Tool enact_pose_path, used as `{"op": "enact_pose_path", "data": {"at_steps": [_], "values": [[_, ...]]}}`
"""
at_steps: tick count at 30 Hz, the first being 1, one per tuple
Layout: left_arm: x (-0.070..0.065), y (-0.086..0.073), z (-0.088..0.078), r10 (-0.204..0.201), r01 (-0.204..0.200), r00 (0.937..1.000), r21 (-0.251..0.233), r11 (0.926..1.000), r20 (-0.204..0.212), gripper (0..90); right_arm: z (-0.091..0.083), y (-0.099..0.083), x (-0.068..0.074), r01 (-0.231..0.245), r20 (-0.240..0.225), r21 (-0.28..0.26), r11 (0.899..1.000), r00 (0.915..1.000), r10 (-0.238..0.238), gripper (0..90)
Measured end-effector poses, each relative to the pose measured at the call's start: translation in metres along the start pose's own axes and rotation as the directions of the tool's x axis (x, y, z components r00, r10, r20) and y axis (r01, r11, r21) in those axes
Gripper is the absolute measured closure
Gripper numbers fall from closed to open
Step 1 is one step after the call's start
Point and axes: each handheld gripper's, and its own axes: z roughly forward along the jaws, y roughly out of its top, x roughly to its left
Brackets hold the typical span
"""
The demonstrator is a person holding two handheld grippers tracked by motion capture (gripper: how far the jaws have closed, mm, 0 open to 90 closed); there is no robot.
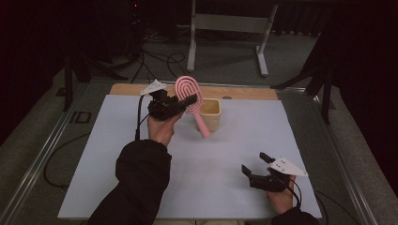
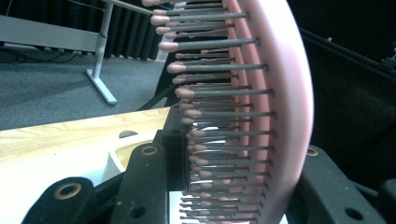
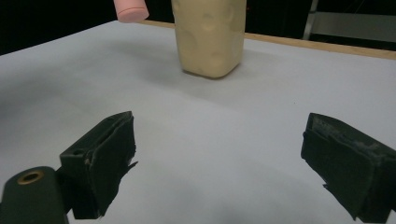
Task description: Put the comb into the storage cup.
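**Hairbrush held above cup; grip and clearance under review**

The left gripper (image 1: 180,104) is clenched on the head of the pink hairbrush (image 1: 189,93): in the left gripper view one jaw presses the bristle side, the other the smooth back (image 2: 285,116). The handle hangs down past the jaws, its tip just in front of the cream cup (image 1: 210,114) and, as far as can be told, clear of the white mat (image 1: 225,173).

The right gripper (image 1: 257,165) rests low on the mat, jaws released and wide apart with nothing between them; the cup (image 3: 208,37) stands well ahead of them.

Risks, as judged:
- Bristles flex under the jaw, so the brush may pivot or slip.
- The swinging handle could strike the cup's rim and tip it.

Count: one hairbrush, one cup, one mat, two grippers.
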Motion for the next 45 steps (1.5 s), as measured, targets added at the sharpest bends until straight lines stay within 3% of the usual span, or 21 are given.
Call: {"op": "enact_pose_path", "data": {"at_steps": [15,26,45], "values": [[0.004,0.014,0.003,0.020,-0.020,0.9998,0.007,0.9998,-0.008,64.4,0.001,0.000,0.000,-0.002,-0.006,0.005,1.000,1.0000,0.002,9.7],[0.007,0.026,0.006,0.025,-0.026,0.9991,-0.008,0.9996,-0.035,64.4,0.001,0.000,0.000,-0.005,-0.010,0.005,1.000,0.9999,0.005,9.7],[0.004,0.043,0.025,0.077,-0.076,0.9925,0.011,0.9971,-0.096,64.4,0.001,0.000,0.001,-0.008,-0.009,0.004,1.000,0.9999,0.008,9.8]]}}
